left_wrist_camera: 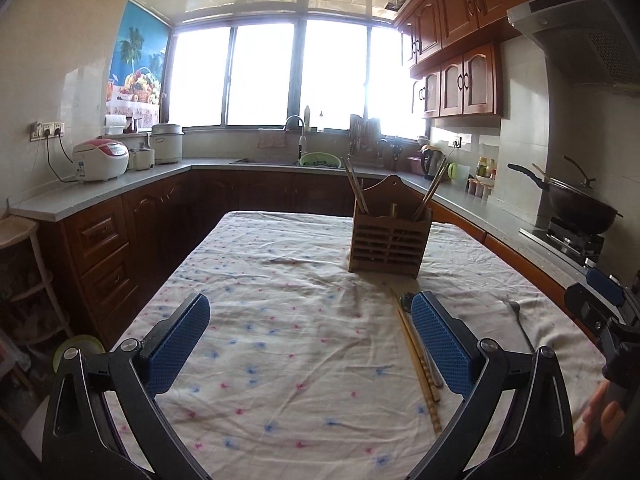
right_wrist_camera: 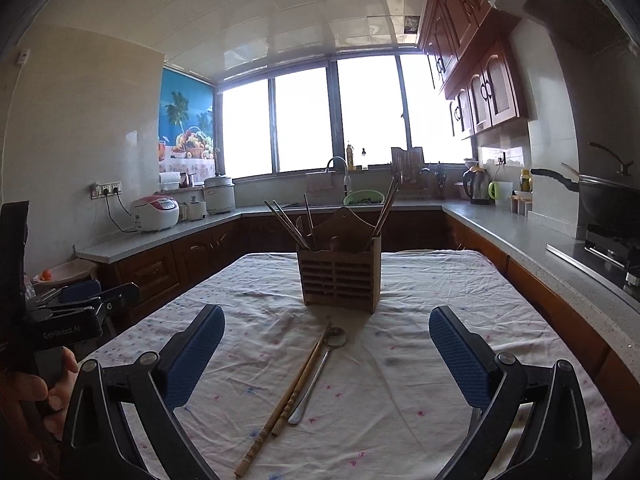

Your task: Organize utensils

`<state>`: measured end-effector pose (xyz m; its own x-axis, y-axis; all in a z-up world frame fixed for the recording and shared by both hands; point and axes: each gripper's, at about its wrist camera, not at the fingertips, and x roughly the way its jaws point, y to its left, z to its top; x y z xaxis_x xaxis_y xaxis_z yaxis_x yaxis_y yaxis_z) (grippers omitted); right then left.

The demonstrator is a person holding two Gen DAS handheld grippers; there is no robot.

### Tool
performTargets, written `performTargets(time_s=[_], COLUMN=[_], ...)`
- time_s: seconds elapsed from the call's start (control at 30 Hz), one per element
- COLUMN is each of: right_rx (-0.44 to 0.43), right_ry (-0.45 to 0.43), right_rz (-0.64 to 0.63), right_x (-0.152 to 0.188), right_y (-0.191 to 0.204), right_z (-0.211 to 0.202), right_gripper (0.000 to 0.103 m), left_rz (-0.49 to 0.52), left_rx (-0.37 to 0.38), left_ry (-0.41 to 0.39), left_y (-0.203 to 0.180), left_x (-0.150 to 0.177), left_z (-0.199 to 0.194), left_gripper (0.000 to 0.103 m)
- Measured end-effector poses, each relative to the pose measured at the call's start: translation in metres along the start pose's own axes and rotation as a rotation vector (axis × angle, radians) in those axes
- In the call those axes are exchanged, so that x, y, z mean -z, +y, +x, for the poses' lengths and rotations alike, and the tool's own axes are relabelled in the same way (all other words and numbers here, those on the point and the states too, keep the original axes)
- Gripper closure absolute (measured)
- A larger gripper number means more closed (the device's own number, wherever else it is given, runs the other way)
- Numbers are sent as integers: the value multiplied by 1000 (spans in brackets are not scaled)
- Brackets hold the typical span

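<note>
A slatted wooden utensil holder (left_wrist_camera: 390, 240) (right_wrist_camera: 339, 280) stands mid-table on the flowered cloth, with chopsticks upright in it. A pair of bamboo chopsticks (right_wrist_camera: 288, 396) (left_wrist_camera: 416, 360) lies on the cloth in front of it, a metal spoon (right_wrist_camera: 320, 372) beside them. My right gripper (right_wrist_camera: 328, 356) is open wide, hovering over both without touching. My left gripper (left_wrist_camera: 314, 340) is open too, with only cloth between its fingers; the chopsticks lie just inside its right finger (left_wrist_camera: 436, 344). Another metal utensil (left_wrist_camera: 520, 324) lies further right, partly hidden under the right gripper's finger in the right wrist view.
The table's left edge drops to dark wooden cabinets (left_wrist_camera: 104, 248). A grey counter (right_wrist_camera: 520, 240) runs along the right, with a wok on the stove (left_wrist_camera: 580, 208). A rice cooker (left_wrist_camera: 102, 160) and a sink lie at the back. A hand (right_wrist_camera: 28, 392) holds the left gripper.
</note>
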<state>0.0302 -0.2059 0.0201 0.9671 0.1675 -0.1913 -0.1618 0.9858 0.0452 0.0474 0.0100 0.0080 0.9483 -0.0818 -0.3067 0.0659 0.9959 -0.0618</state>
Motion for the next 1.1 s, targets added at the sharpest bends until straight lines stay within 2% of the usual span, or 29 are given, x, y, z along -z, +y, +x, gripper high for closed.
performTargets(time_s=[0.13,0.3,0.67,1.1], right_rx=[31,53,52,49], right_ry=[-2,0,16,18], right_rz=[-34,3,58,72], right_x=[24,43,57,64], right_y=[6,1,-13,-16], right_z=[-15,-20,-22,-24], right_gripper=[0,0,0,0], left_rz=[13,42,46,47], left_rx=[-11,-32,-82,-72], left_ry=[6,23,26,43], left_y=[-5,-11,-10,-11], left_x=[20,36,44,45], left_z=[-9,-11,-17,-18], left_gripper=[0,0,0,0])
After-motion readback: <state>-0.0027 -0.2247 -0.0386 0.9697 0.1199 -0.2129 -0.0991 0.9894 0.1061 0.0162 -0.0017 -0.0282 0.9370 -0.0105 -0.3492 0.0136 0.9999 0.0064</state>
